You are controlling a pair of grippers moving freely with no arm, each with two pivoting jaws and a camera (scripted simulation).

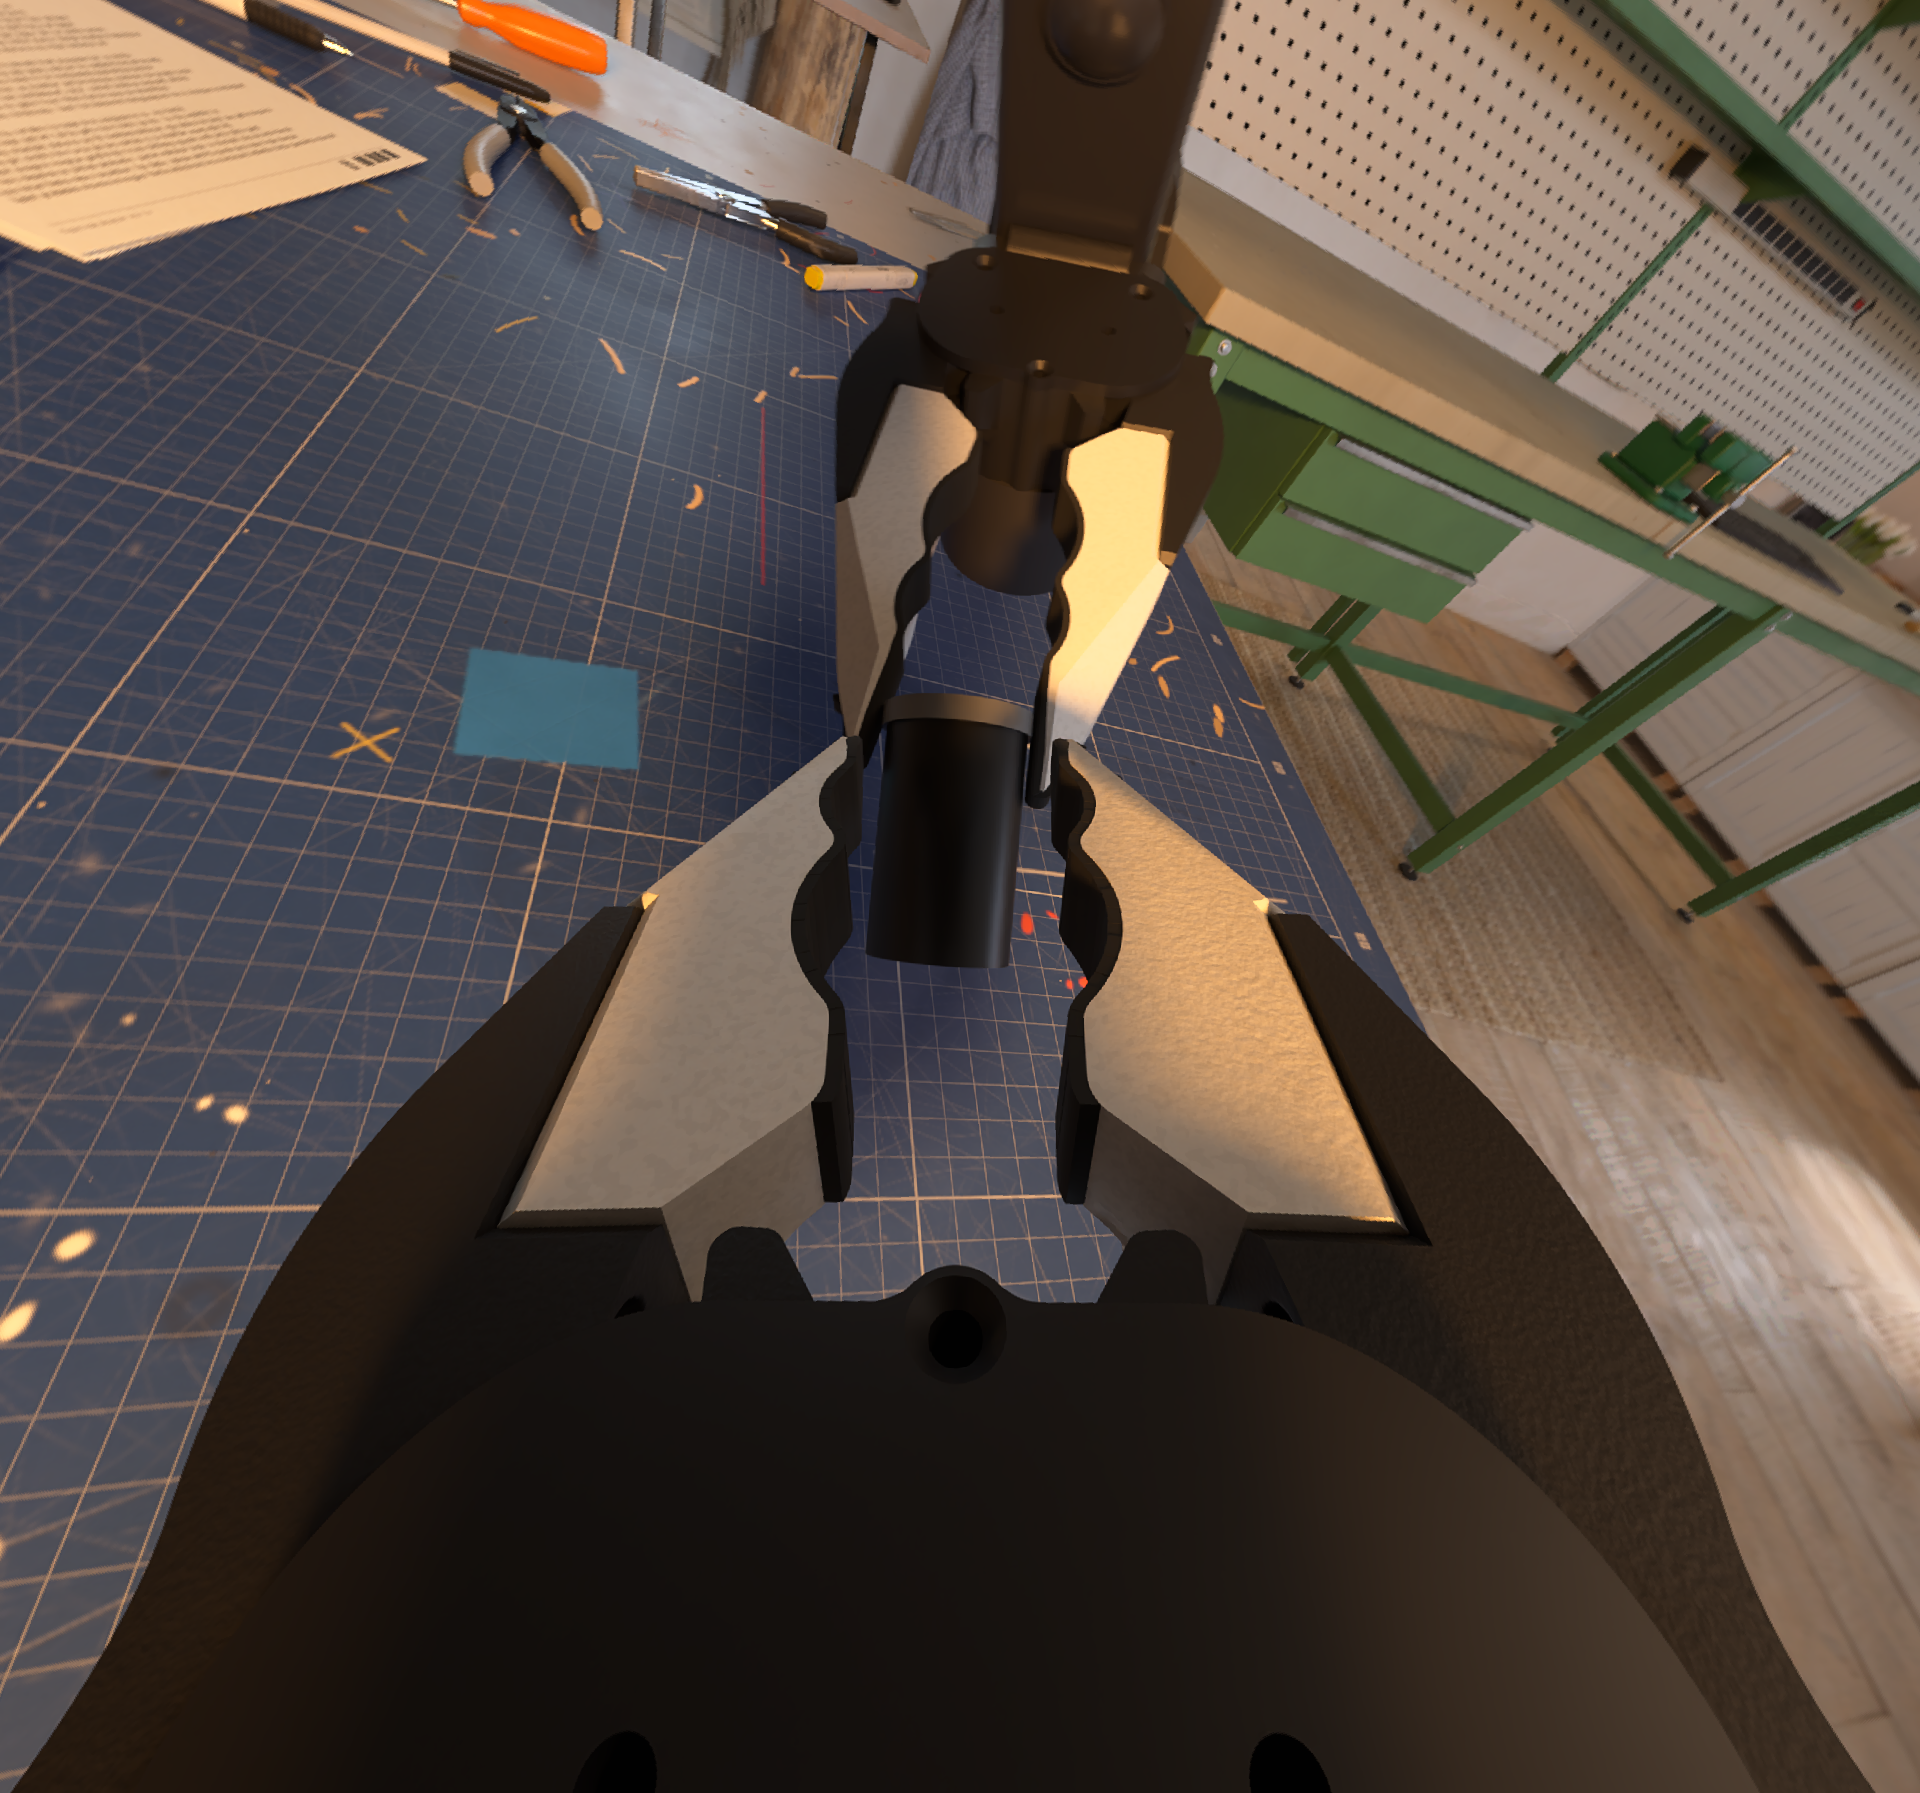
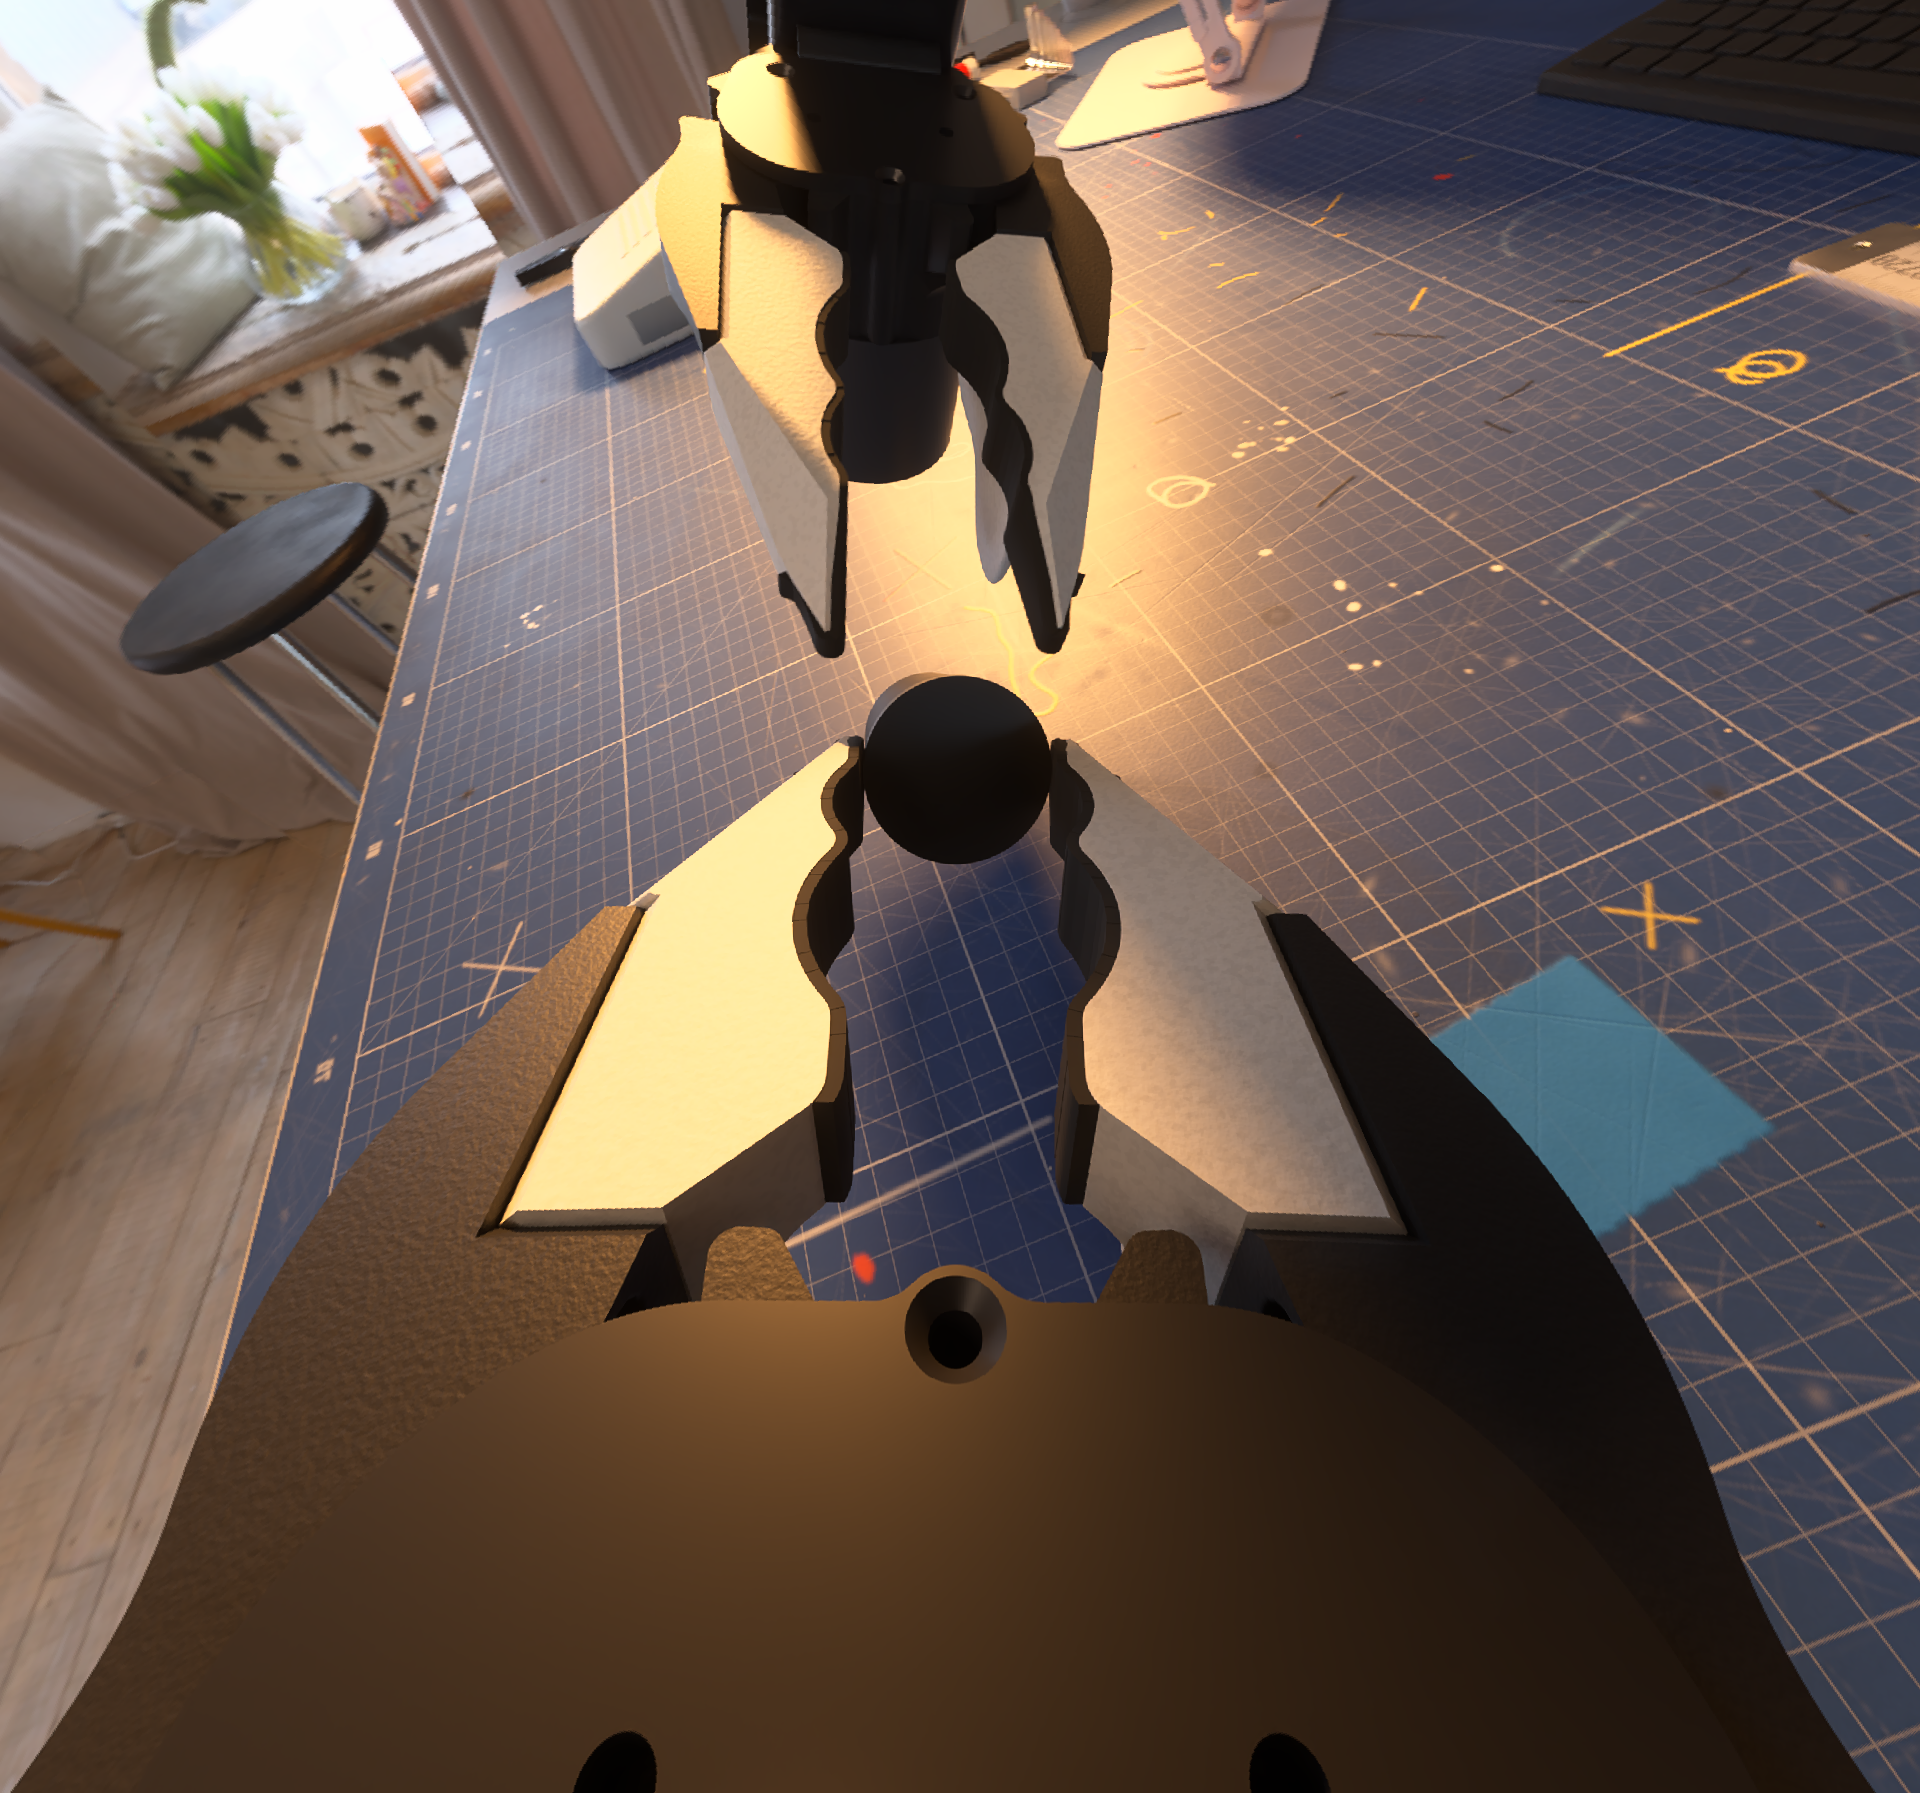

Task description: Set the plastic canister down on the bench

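The plastic canister (image 1: 940,850) is a black cylinder with a grey lid band. It hangs level above the blue cutting mat (image 1: 312,517). My right gripper (image 2: 956,767) is shut on it, and I see it end-on as a black disc (image 2: 956,772) between the fingertips. In the left wrist view the right gripper (image 1: 948,767) comes down from the top and pinches the lid end. My left gripper (image 1: 956,756) is open, facing the right one; the canister body shows between its fingers with a gap on each side. In the right wrist view the left gripper (image 2: 940,647) is spread, just beyond the canister.
A light blue square (image 1: 549,709) lies on the mat, left of the grippers. An orange screwdriver (image 1: 530,34), pliers (image 1: 530,154), a paper sheet (image 1: 156,112) and a marker (image 1: 857,276) lie farther off. A keyboard (image 2: 1756,39), lamp base (image 2: 1195,70) and white box (image 2: 623,299) line the far side. The mat's edge (image 2: 416,704) drops to the floor beside a stool (image 2: 249,580).
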